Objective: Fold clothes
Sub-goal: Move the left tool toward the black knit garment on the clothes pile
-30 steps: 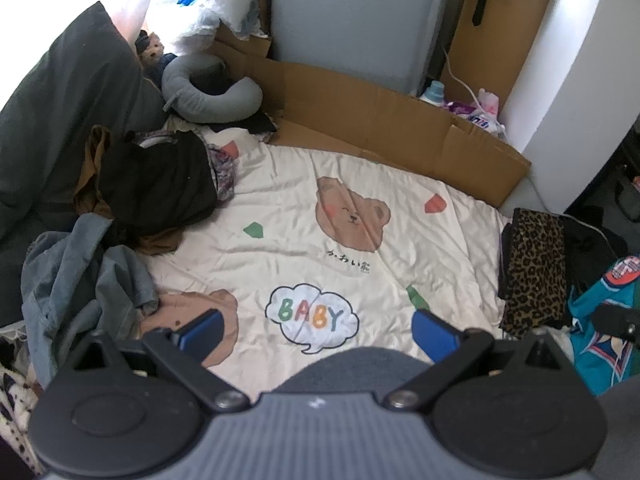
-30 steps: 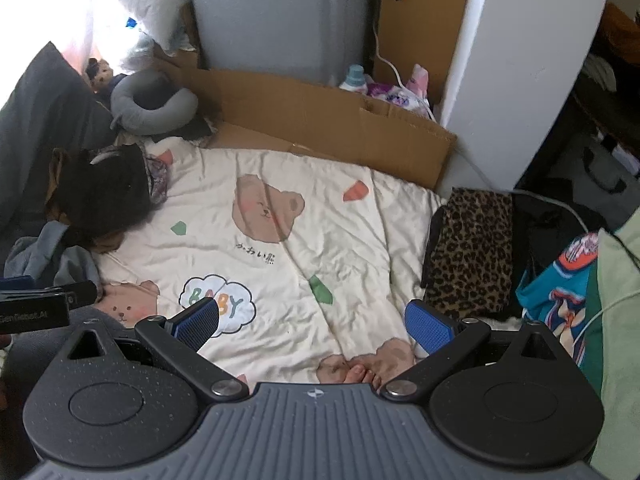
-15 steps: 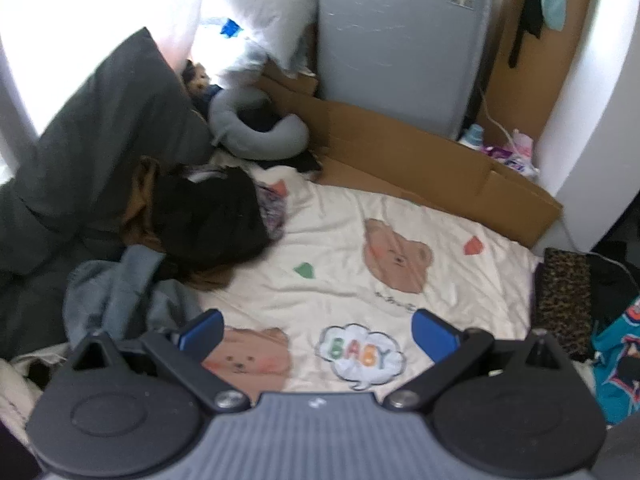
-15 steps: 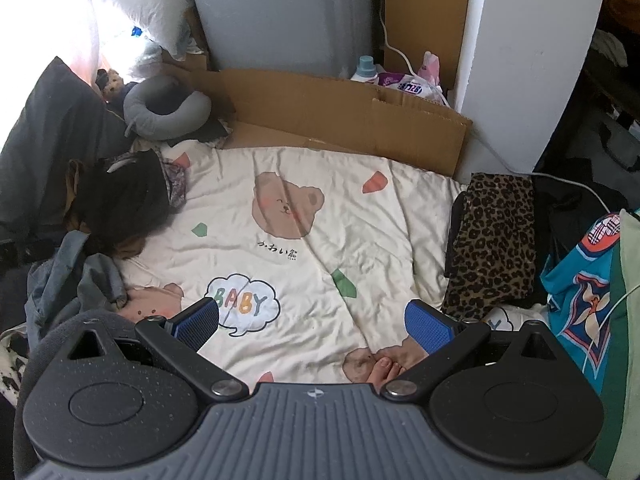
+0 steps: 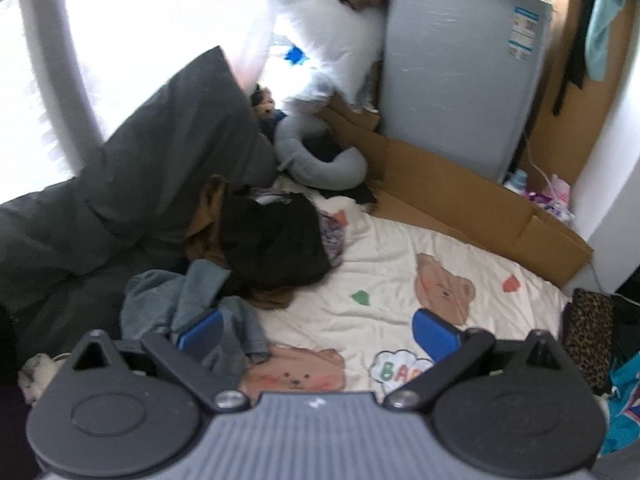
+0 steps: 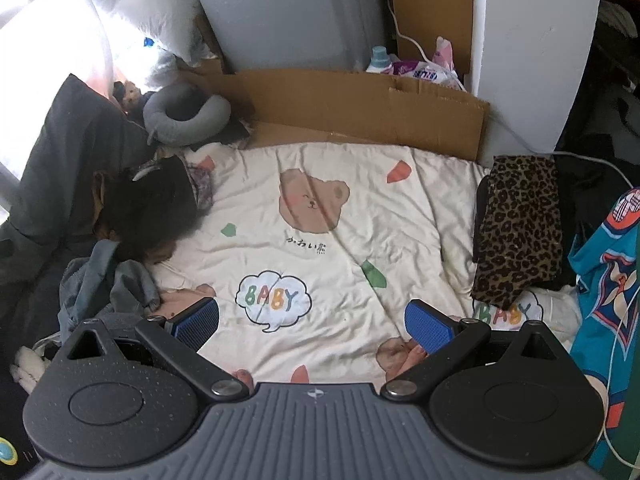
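Note:
A heap of unfolded clothes lies at the left of the cream bear-print blanket (image 6: 320,248): a black garment (image 5: 272,240) (image 6: 152,208) over brown cloth, and a crumpled grey-blue garment (image 5: 188,308) (image 6: 108,284) nearer me. A folded leopard-print piece (image 6: 516,224) (image 5: 588,336) lies at the blanket's right edge. My left gripper (image 5: 316,332) is open, held above the grey-blue garment and touching nothing. My right gripper (image 6: 312,322) is open over the blanket's near middle, with nothing between its blue pads.
A dark grey pillow (image 5: 172,152) leans at the far left. A grey neck pillow (image 6: 184,116) and brown cardboard (image 6: 360,108) line the back, before a grey appliance (image 5: 460,68). A teal patterned garment (image 6: 608,280) hangs at the right, beside a white wall (image 6: 532,48).
The left wrist view has swung left and up: the clothes heap now fills its middle left. The right wrist view has drawn back slightly. Both grippers stayed open.

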Tool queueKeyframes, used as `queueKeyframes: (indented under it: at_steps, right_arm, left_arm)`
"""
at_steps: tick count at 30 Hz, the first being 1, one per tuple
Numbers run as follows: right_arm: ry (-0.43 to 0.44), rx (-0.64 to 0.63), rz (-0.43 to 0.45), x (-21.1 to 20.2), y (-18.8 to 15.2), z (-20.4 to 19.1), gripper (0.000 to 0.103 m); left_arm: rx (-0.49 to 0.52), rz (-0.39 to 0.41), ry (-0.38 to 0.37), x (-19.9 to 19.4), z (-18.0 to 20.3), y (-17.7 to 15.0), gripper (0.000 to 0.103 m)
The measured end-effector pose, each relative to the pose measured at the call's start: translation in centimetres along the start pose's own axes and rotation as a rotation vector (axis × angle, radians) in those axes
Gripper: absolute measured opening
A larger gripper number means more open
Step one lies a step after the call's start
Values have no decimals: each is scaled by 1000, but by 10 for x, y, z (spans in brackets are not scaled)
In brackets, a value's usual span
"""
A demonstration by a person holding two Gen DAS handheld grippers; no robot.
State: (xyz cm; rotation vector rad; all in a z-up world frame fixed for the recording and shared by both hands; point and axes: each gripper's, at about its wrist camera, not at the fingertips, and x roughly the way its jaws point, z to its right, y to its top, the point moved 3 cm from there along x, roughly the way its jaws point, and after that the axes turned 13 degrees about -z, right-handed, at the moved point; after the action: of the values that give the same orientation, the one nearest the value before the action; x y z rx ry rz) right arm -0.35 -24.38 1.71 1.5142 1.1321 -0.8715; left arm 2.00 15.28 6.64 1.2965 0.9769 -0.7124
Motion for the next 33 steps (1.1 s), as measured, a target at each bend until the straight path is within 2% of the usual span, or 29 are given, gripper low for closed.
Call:
queueKeyframes:
  at_steps: [11,15,19,23,28,33]
  right_arm:
    - [59,-1,40,-4,2,-3,102]
    - [63,-41,36,-3,10,-9,102]
    - [75,-15,39,4,25,-8,102]
    - [65,-15,54,12,41,-10,102]
    - [140,-31,44,24,61,-20,102]
    - [113,-55,63,36,82,-27,102]
  left_arm:
    - [-113,-23,3,9,-51,0,102]
    - [-97,-14,7,18,-54,11,102]
    - [-78,-6,18,32,-54,20,101]
    - [-96,4,-25,47,-55,25,101]
    - [-121,5,-94,71,-57,30,101]
    - [-113,24,-120,88,-56,37,101]
